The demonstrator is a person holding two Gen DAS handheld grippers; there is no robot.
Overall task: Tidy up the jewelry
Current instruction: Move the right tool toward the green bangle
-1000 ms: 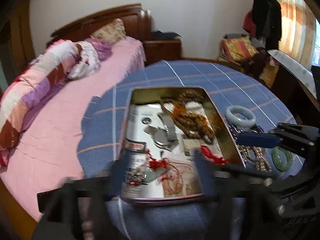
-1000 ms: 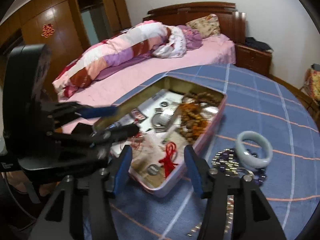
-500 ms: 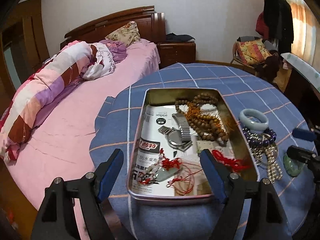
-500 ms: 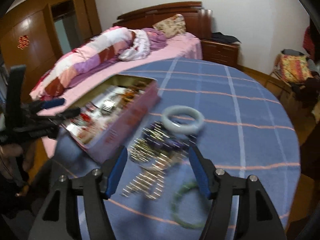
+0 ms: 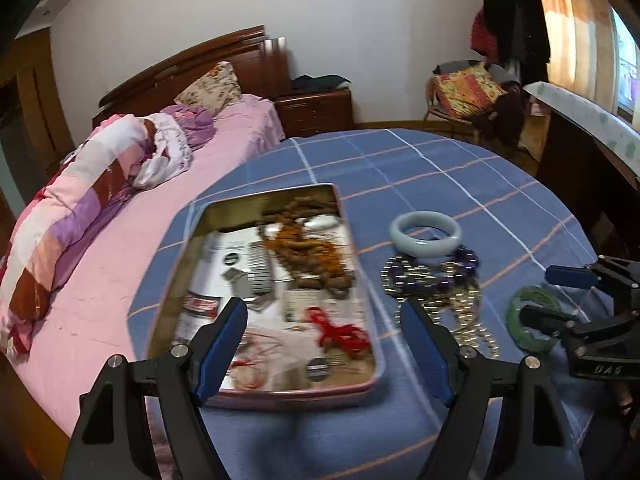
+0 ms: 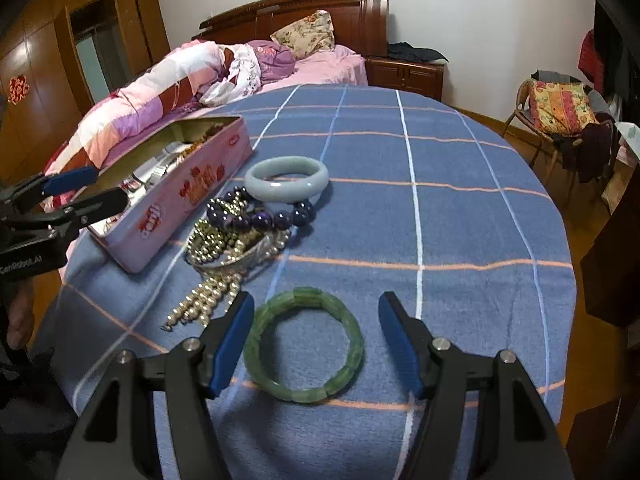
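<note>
A green segmented bracelet (image 6: 354, 344) lies flat on the blue checked tablecloth (image 6: 460, 220). My right gripper (image 6: 315, 302) stands open around it, one finger on each side, pads clear of it. The left wrist view shows the same bracelet (image 5: 516, 312) and right gripper (image 5: 556, 296) at far right. An open pink tin (image 5: 192, 248) holds brown beads, red cords and a watch. My left gripper (image 5: 322, 308) hangs open over the tin's near end, holding nothing. Beside the tin (image 6: 180, 196) lie a pale jade bangle (image 6: 286, 188), purple beads (image 6: 260, 218) and pearl strands (image 6: 208, 304).
A bed with pink sheets and a rolled quilt (image 5: 100, 240) runs along the table's left side. A chair piled with cloth (image 6: 560, 112) stands at the back right. Dark furniture (image 5: 580, 168) borders the right. My left gripper (image 6: 90, 190) shows at the far left.
My right gripper swung from over the tin to the right, came down around the green bracelet, and its jaws widened. My left gripper shifted right along the tin's near end.
</note>
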